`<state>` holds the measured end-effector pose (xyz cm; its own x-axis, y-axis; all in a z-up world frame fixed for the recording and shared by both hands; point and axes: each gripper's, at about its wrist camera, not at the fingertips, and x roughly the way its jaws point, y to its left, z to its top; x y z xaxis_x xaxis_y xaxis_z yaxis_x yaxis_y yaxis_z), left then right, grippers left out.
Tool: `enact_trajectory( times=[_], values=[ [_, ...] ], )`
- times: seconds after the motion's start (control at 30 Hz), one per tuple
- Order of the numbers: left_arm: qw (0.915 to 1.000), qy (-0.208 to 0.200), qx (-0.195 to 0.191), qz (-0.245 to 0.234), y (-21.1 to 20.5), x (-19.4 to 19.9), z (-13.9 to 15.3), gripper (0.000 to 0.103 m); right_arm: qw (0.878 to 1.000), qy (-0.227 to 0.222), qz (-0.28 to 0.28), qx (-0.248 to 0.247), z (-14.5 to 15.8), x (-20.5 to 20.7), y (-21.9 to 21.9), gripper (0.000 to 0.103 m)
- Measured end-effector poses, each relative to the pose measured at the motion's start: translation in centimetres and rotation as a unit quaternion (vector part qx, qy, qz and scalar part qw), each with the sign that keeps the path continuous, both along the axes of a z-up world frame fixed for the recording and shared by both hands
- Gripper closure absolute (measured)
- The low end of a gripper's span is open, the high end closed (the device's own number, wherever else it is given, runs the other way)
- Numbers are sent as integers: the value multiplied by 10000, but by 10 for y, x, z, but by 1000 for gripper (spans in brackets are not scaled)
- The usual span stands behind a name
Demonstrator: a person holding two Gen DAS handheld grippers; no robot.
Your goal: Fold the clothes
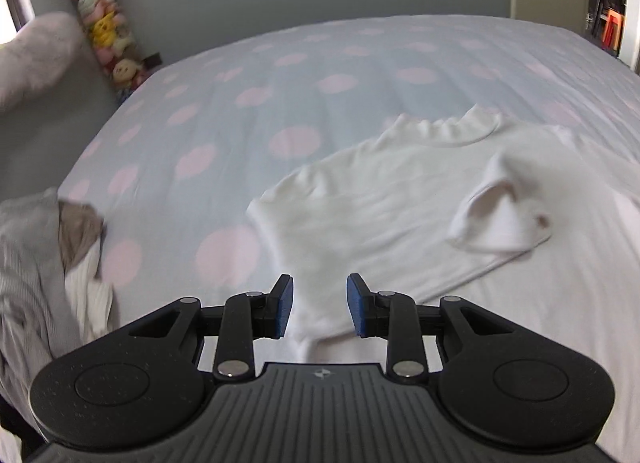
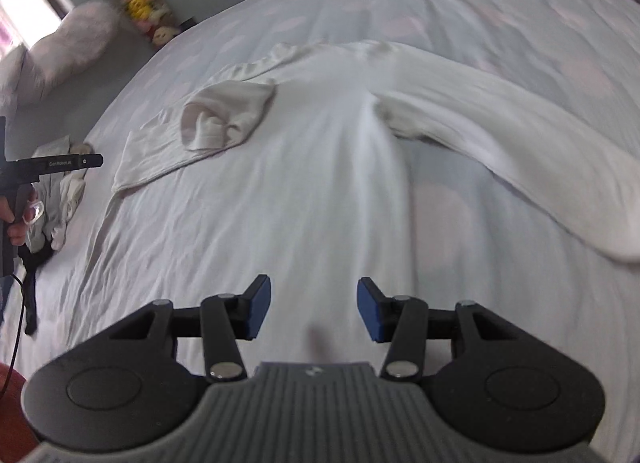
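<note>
Your left gripper [image 1: 319,306] hangs over the near hem of a white shirt [image 1: 384,199] spread on the bed [image 1: 224,111], jaws parted and nothing between the blue pads. Your right gripper [image 2: 314,309] stands wider apart, also empty, above the same shirt [image 2: 320,135]. The shirt lies collar away from you, one short sleeve [image 1: 500,219] folded back onto its body. In the right wrist view a long white fold of cloth [image 2: 520,151] runs across the shirt's right side. A heap of clothes [image 1: 44,263] sits at the bed's left edge, beside your hand [image 2: 20,219] on the left gripper's handle. Plush toys [image 1: 106,29] stand stacked by the far wall.
</note>
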<state>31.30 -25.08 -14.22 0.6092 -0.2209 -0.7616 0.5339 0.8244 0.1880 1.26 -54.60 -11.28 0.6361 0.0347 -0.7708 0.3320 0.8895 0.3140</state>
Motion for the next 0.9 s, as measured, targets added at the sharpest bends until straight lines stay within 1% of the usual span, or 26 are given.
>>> enact_trajectory(
  times=[0.07, 0.2, 0.27, 0.33, 0.4, 0.47, 0.53, 0.57, 0.63, 0.77, 0.9],
  values=[
    [10000, -70, 17, -5, 10, -1, -12, 76, 9996, 5, 223, -193, 5, 23, 9, 52],
    [9997, 210, -102, -97, 27, 6, -39, 76, 9970, 33, 599, -482, 12, 67, 26, 52],
    [9995, 279, -116, -117, 33, 10, -46, 76, 9954, 41, 752, -585, 13, 86, 34, 52],
    [9992, 288, -240, -146, 38, 15, -48, 76, 9944, 47, 852, -616, 11, 102, 40, 52],
    [9986, 249, -371, -280, 40, 18, -49, 76, 9933, 54, 952, -648, 10, 118, 46, 52],
    [9984, 186, -349, -413, 37, 19, -52, 76, 9919, 68, 1046, -721, 10, 132, 51, 52],
    [9979, 203, -420, -458, 37, 20, -57, 80, 9902, 59, 1132, -811, 12, 147, 54, 52],
    [9976, 215, -460, -479, 37, 20, -59, 88, 9893, 28, 1166, -877, 15, 155, 55, 52],
    [9973, 385, -492, -382, 40, 25, -58, 91, 9872, -48, 1229, -1020, 23, 169, 57, 52],
    [9960, 724, -499, -132, 47, 32, -49, 93, 9806, -114, 1401, -1365, 35, 200, 63, 52],
    [9942, 856, -643, -56, 53, 35, -47, 93, 9689, -40, 1593, -1894, 34, 229, 74, 54]
  ],
)
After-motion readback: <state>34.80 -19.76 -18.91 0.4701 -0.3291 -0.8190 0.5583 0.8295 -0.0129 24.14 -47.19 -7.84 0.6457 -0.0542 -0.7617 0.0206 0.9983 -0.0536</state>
